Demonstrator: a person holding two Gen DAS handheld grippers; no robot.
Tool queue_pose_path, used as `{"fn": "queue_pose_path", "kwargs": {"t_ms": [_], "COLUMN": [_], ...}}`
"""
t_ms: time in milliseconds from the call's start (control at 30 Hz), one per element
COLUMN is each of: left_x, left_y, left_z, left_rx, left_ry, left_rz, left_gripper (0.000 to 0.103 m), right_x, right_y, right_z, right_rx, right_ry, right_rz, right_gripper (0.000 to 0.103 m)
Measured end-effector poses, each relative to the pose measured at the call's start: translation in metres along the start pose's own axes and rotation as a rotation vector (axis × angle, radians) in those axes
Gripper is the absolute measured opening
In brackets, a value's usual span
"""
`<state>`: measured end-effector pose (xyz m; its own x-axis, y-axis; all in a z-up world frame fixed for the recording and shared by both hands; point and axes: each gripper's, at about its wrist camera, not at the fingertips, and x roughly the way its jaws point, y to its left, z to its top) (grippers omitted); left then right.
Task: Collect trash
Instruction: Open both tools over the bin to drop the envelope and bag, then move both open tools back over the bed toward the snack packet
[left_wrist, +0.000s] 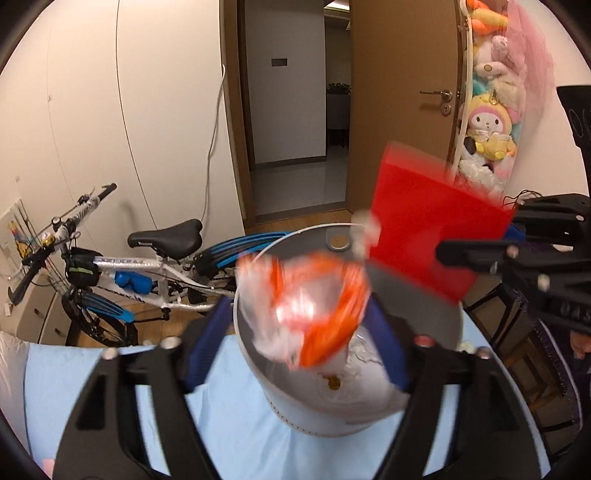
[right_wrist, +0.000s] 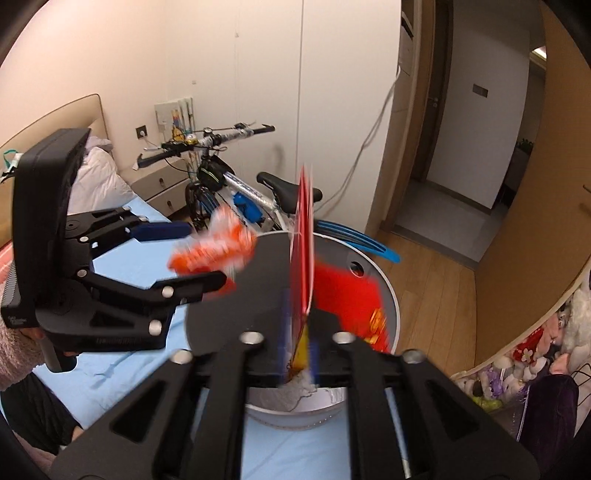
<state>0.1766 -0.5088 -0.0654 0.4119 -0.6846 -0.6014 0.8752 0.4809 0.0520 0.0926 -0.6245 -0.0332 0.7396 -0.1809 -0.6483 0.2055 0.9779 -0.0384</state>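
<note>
A white round trash bin stands on the light blue bed sheet, with crumpled paper inside; it also shows in the right wrist view. My left gripper is open above the bin's mouth. A blurred orange-and-clear plastic wrapper hangs between its spread fingers, seemingly falling; it also shows in the right wrist view. My right gripper is shut on a flat red paper envelope, held edge-on over the bin. The envelope shows broadside in the left wrist view.
A white-and-blue bicycle leans against the wall behind the bin. An open doorway is beyond. A net of plush toys hangs on the right. A bedside drawer unit and pillow lie to the left.
</note>
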Motion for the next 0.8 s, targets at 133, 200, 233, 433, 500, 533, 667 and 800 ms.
{"fn": "queue_pose_path", "kwargs": {"t_ms": [133,200,233,433,500,533,667,800], "left_x": [0.01,0.009,0.008,-0.019,-0.033,-0.04,-0.078,-0.117], "left_y": [0.0,0.006,0.01,0.041,0.053,0.06,0.09,0.118], "left_z": [-0.004,-0.01,-0.013,-0.05,-0.066,-0.075,-0.117,-0.16], "left_rx": [0.016,0.005,-0.003,-0.076,-0.102,-0.117,-0.191,-0.26], "left_ry": [0.02,0.031,0.036,0.055,0.061,0.065,0.083,0.107], "left_rz": [0.02,0.028,0.035,0.108,0.14,0.156,0.24,0.339], "left_gripper": [0.078,0.078,0.078,0.078,0.078,0.078,0.078,0.078], "right_x": [0.008,0.008,0.008,0.006,0.008,0.009,0.018,0.027], "right_y": [-0.004,-0.004,-0.003,0.022,0.04,0.051,0.103,0.168], "right_z": [-0.002,-0.003,-0.003,-0.007,-0.01,-0.011,-0.016,-0.024], "right_rx": [0.019,0.017,0.013,-0.019,-0.038,-0.049,-0.1,-0.158], "right_ry": [-0.015,-0.019,-0.017,-0.017,-0.014,-0.012,0.003,0.018], "right_rz": [-0.023,-0.022,-0.017,0.029,0.06,0.074,0.15,0.253], "right_gripper": [0.06,0.06,0.06,0.06,0.06,0.06,0.06,0.06]}}
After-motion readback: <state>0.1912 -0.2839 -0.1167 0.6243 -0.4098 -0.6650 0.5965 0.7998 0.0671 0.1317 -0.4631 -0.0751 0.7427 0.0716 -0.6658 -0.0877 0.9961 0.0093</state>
